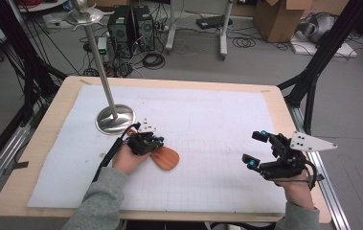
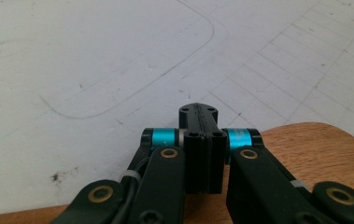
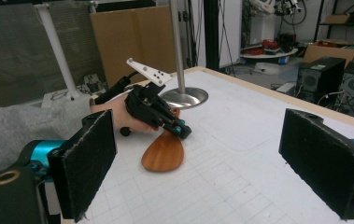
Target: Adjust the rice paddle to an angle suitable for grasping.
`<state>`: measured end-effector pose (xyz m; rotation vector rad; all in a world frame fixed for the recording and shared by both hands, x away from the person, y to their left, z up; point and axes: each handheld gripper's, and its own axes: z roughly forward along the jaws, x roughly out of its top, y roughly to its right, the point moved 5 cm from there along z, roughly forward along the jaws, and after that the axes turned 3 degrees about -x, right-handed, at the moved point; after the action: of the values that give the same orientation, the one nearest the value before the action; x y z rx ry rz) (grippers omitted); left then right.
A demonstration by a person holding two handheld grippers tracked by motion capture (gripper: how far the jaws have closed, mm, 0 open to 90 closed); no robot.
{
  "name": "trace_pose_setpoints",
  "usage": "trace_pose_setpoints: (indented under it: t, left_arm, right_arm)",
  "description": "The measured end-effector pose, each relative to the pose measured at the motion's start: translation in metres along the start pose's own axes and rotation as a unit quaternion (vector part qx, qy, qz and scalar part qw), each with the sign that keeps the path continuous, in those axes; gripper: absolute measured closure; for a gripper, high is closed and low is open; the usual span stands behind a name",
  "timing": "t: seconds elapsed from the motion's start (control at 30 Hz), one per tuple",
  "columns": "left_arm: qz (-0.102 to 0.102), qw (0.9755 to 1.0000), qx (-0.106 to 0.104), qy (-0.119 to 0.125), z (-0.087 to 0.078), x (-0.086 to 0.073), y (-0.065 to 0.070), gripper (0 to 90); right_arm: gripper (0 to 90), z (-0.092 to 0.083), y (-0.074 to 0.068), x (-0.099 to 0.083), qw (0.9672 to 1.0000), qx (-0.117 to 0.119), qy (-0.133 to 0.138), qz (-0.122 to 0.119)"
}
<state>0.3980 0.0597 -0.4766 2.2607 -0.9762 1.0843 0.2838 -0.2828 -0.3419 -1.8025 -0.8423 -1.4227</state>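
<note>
Your left gripper (image 1: 156, 142) sits low over a flat wooden spatula (image 1: 165, 158) that lies on the white gridded mat (image 1: 208, 124), left of centre and just in front of the round base of a tall metal stand (image 1: 115, 119). In the left gripper view its jaws are pressed together with no gap. They seem to close over the narrow end of the spatula, but whether wood is pinched between them cannot be told. The broad blade rests flat on the mat, which suggests a low grip meant for lifting by the handle. Your right gripper (image 1: 256, 149) hovers well apart at the mat's right side, jaws spread wide and empty, apparently waiting, aimed toward the spatula.
</note>
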Motion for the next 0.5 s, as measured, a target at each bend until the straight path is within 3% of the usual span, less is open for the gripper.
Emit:
trace_pose_setpoints:
  t: [0.5]
  left_arm:
    - [-0.004, 0.9997, -0.016, -0.016, 0.0019, -0.0013, 0.0091, 89.4]
  right_arm:
    - [10.0, 0.0009, 0.0002, -0.0003, 1.0, -0.001, -0.001, -0.003]
